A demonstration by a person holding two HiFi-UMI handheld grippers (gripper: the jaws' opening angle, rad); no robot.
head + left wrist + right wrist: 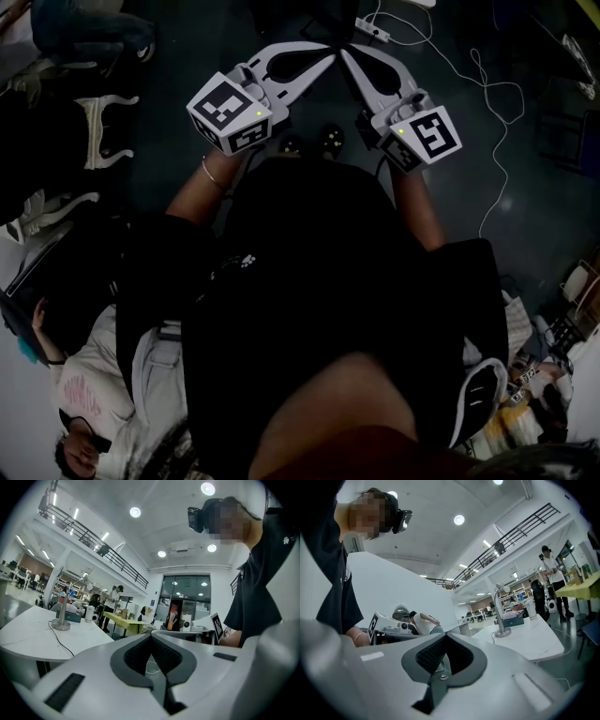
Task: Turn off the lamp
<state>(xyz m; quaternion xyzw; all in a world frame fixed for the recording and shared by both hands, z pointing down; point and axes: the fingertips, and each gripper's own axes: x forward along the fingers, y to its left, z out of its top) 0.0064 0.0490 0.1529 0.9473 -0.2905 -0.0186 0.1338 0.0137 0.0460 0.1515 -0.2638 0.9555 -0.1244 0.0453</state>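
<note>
The desk lamp (61,616) stands on a white table (33,637) far off at the left of the left gripper view, with a round base, a thin post and a cable trailing from it. In the right gripper view the lamp (501,616) stands on the same table (529,641), right of centre. I cannot tell whether it is lit. In the head view both grippers are held in front of the person's body, far from the lamp, tips almost touching. My left gripper (328,49) is shut and empty, and so is my right gripper (345,52).
A white power strip (373,31) and a white cable (492,103) lie on the dark floor ahead. Chairs (103,131) stand at the left, and a person in a white hoodie (94,403) sits low left. A yellow table (124,620) and standing people (112,601) are behind the lamp.
</note>
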